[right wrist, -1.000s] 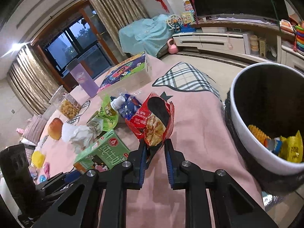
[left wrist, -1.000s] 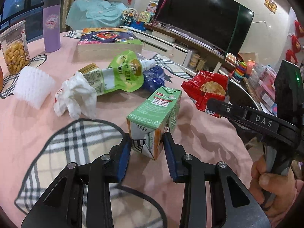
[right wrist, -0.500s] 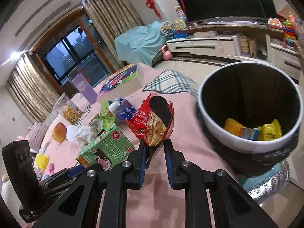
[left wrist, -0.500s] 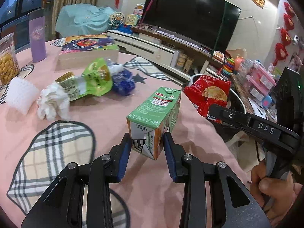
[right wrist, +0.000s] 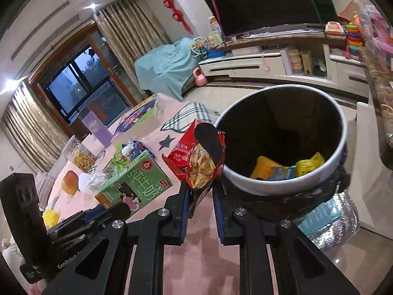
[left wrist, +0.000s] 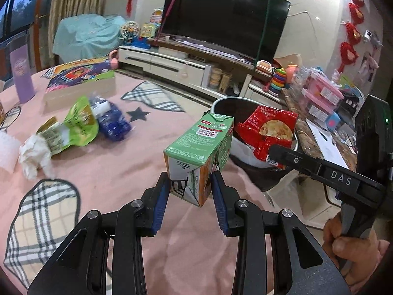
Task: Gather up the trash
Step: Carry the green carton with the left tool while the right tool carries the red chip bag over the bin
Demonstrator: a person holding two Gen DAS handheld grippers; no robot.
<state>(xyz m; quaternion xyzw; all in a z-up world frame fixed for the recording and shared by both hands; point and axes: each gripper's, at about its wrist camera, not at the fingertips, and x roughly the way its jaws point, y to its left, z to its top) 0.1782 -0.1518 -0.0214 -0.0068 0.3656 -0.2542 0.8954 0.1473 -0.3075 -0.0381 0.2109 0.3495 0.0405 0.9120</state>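
the blue-padded fingers (left wrist: pixel 162 194) of the left gripper (left wrist: pixel 190 193) clamp the bottom of a green milk carton (left wrist: pixel 199 152), lifted above the pink tablecloth (left wrist: pixel 118 167). the right gripper (right wrist: pixel 200 196) pinches a red snack bag (right wrist: pixel 196 162) at the near rim of the bin (right wrist: pixel 341 147), whose dark mouth gapes just beyond. farther back on the table lie a green pouch (left wrist: pixel 81 125), a blue bag (left wrist: pixel 113 120) and a crumpled tissue (left wrist: pixel 33 154), open cloth between.

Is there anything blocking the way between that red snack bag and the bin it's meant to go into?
Nothing visible does. The red snack bag, clamped in the right gripper, hangs right beside the bin rim, and the bin's mouth is open, with only a few wrappers lying at the bottom.
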